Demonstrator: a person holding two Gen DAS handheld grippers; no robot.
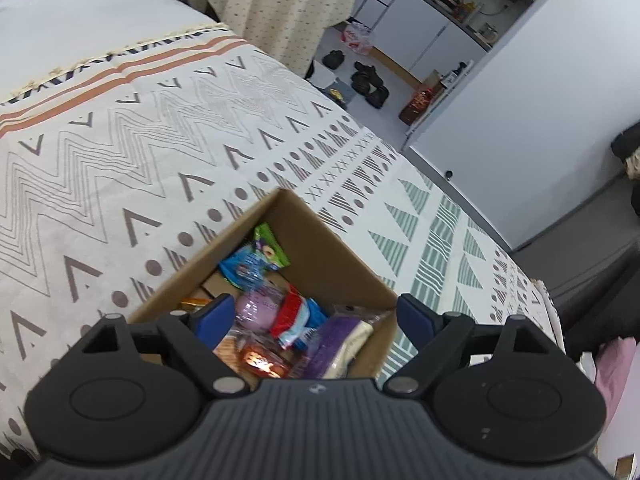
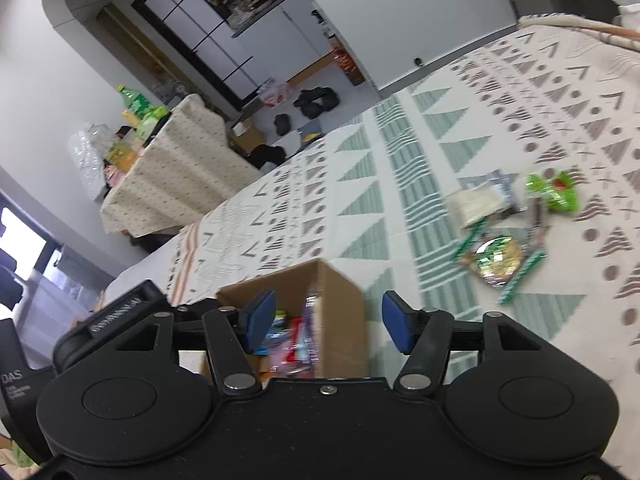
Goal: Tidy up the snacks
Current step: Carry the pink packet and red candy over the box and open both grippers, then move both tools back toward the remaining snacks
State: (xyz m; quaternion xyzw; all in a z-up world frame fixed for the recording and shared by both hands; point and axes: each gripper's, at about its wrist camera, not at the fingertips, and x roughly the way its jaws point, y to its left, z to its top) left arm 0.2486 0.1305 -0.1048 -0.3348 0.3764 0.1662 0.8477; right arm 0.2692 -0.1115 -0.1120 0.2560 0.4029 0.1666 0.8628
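A brown cardboard box point(image 1: 320, 248) stands on the patterned bedspread and holds several snack packets, among them a blue one point(image 1: 244, 266), a green one point(image 1: 272, 246), a pink one point(image 1: 256, 310) and a purple one point(image 1: 336, 340). My left gripper point(image 1: 314, 318) is open and empty, right above the box. My right gripper point(image 2: 328, 322) is open and empty over the same box point(image 2: 340, 312). Loose snacks lie on the bedspread to the right: a green packet point(image 2: 554, 192), a pale packet point(image 2: 480, 202) and a round green-edged packet point(image 2: 498, 260).
The patterned bedspread point(image 1: 140, 140) stretches around the box. A cloth-covered table point(image 2: 180, 176) with bottles stands beyond the bed. Shoes point(image 1: 368, 84) and bags lie on the floor by white cabinets. The left gripper's body point(image 2: 116, 320) shows beside the box.
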